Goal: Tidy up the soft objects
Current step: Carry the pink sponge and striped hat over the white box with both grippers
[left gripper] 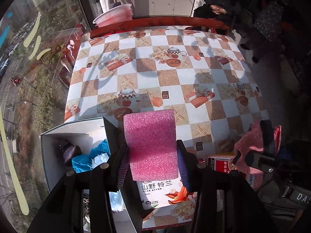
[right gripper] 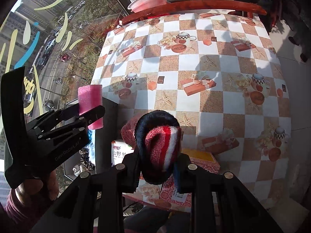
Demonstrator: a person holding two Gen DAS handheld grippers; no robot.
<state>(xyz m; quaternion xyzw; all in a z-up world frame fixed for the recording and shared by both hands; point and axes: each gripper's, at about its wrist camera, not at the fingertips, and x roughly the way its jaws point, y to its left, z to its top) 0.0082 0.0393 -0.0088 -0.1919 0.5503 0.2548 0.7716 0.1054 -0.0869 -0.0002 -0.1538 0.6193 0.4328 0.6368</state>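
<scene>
A pink foam sponge (left gripper: 151, 141) sits between the fingers of my left gripper (left gripper: 152, 151), which is shut on it above the table's near left corner. Just left of it stands an open grey box (left gripper: 77, 130) holding a blue crumpled item (left gripper: 87, 159) and a purple knitted piece (left gripper: 67, 149). My right gripper (right gripper: 158, 159) is shut on a knitted item (right gripper: 159, 145) striped red, white and dark blue, with pink knit hanging behind it. In the right wrist view the left gripper (right gripper: 91, 112) and sponge (right gripper: 90, 101) hang over the box (right gripper: 108, 116).
The checked tablecloth (left gripper: 175, 73) covers the table. A tissue pack (left gripper: 155, 190) and a red carton (left gripper: 219, 162) lie at the near edge. A pink basin (left gripper: 114, 16) rests behind a wooden chair back (left gripper: 155, 22). A person (left gripper: 217, 9) sits at the far right; a window runs along the left.
</scene>
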